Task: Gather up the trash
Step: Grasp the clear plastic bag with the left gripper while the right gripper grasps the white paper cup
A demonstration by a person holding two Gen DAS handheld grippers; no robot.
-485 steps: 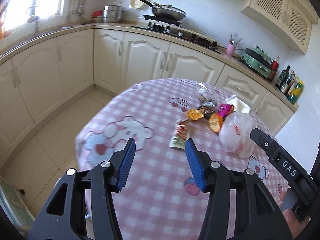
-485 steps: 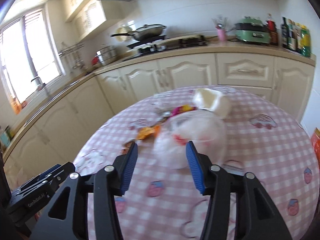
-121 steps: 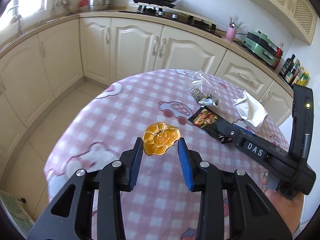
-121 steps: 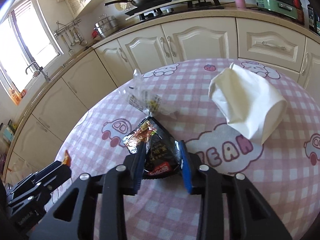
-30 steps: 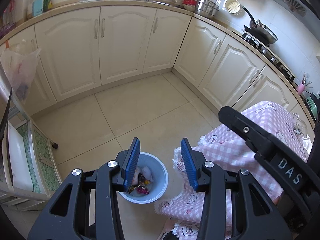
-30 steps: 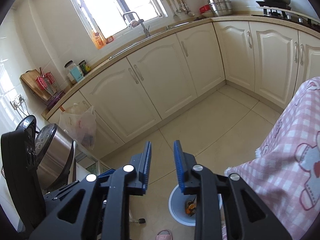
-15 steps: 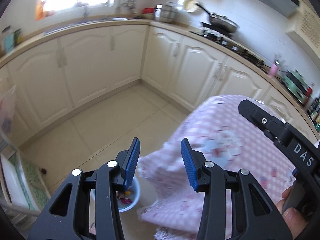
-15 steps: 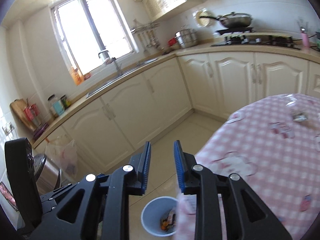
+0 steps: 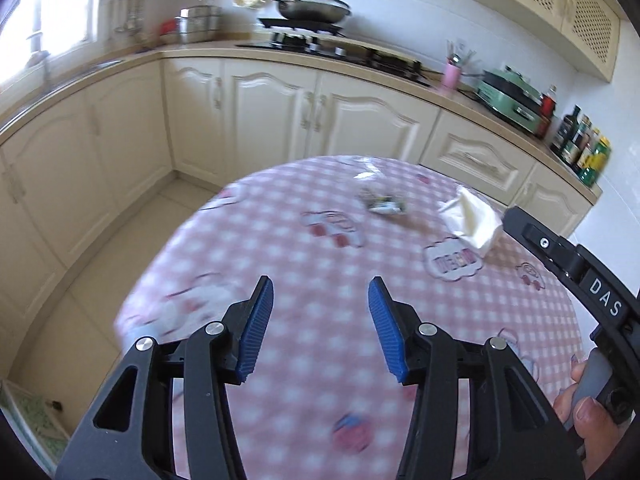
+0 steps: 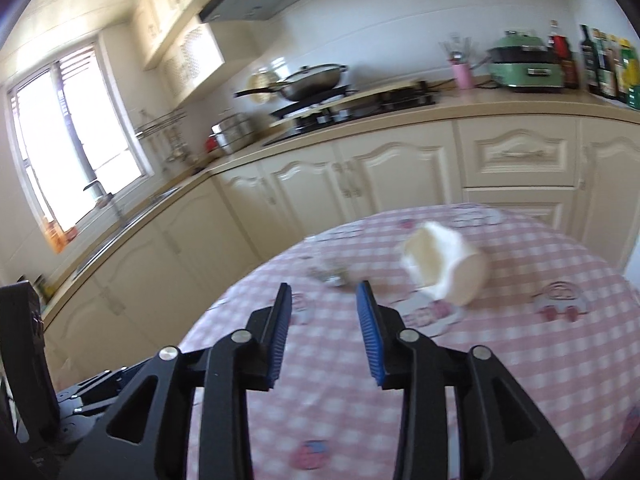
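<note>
Both views are blurred by motion. On the pink checked tablecloth (image 9: 304,248) (image 10: 520,344) lie a clear crumpled wrapper (image 9: 382,202) (image 10: 330,274) and a white crumpled tissue (image 9: 472,216) (image 10: 444,270), both toward the far side. My left gripper (image 9: 320,328) hovers over the near part of the table, its jaws opening with nothing between them. My right gripper (image 10: 322,334) points at the wrapper from a distance; its jaws are opening too, and they are empty. The right gripper's body and a hand (image 9: 580,412) show at the right edge of the left wrist view.
Cream cabinets (image 9: 280,112) and a counter run behind the table, with a wok on the stove (image 9: 312,10), a pink utensil cup (image 10: 464,72), a green appliance (image 10: 524,64) and bottles (image 9: 584,148). Tiled floor (image 9: 80,280) lies left of the table. The blue bin is out of view.
Both grippers swung up from the blue bin on the floor, back over the table. Both sets of jaws stand wider than before. The wrapper and tissue came into view.
</note>
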